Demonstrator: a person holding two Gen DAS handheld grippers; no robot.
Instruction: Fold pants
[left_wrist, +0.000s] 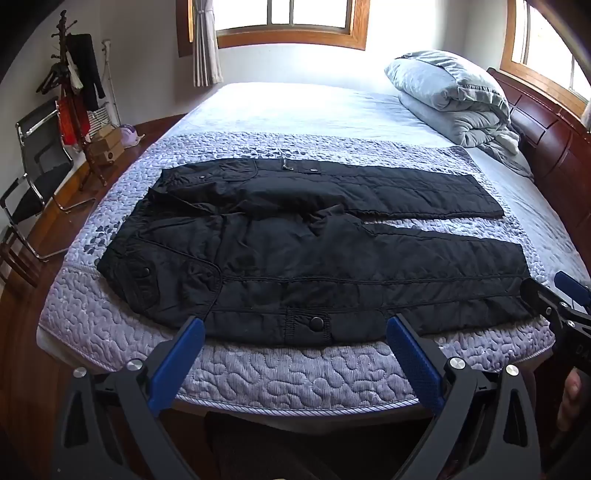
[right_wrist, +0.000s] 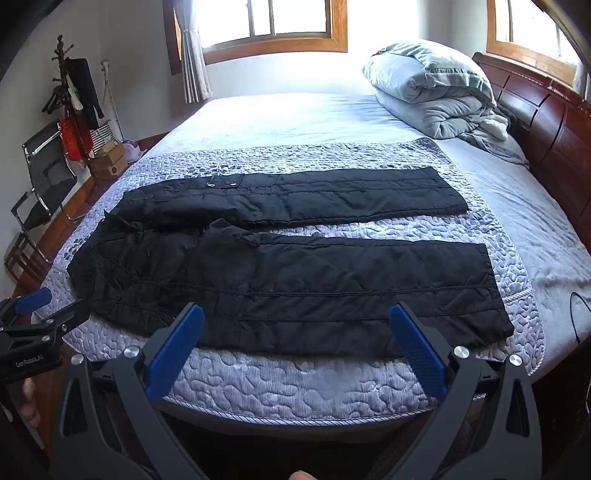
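Black padded pants (left_wrist: 295, 251) lie flat on the quilted lilac bedspread (left_wrist: 280, 373), waist to the left, both legs spread apart and pointing right; they also show in the right wrist view (right_wrist: 295, 273). My left gripper (left_wrist: 295, 325) is open and empty, hovering at the near edge of the pants by the waist-side snap button. My right gripper (right_wrist: 295, 314) is open and empty at the near edge of the near leg. The right gripper shows at the right edge of the left wrist view (left_wrist: 554, 295); the left gripper shows at the left edge of the right wrist view (right_wrist: 40, 314).
A folded grey duvet (left_wrist: 450, 96) lies at the far right by the dark wooden headboard (left_wrist: 546, 144). A coat stand (left_wrist: 70, 96), a chair (left_wrist: 33, 173) and cardboard boxes (left_wrist: 107, 147) stand on the wooden floor to the left. The bed's near edge (left_wrist: 295, 410) is just before me.
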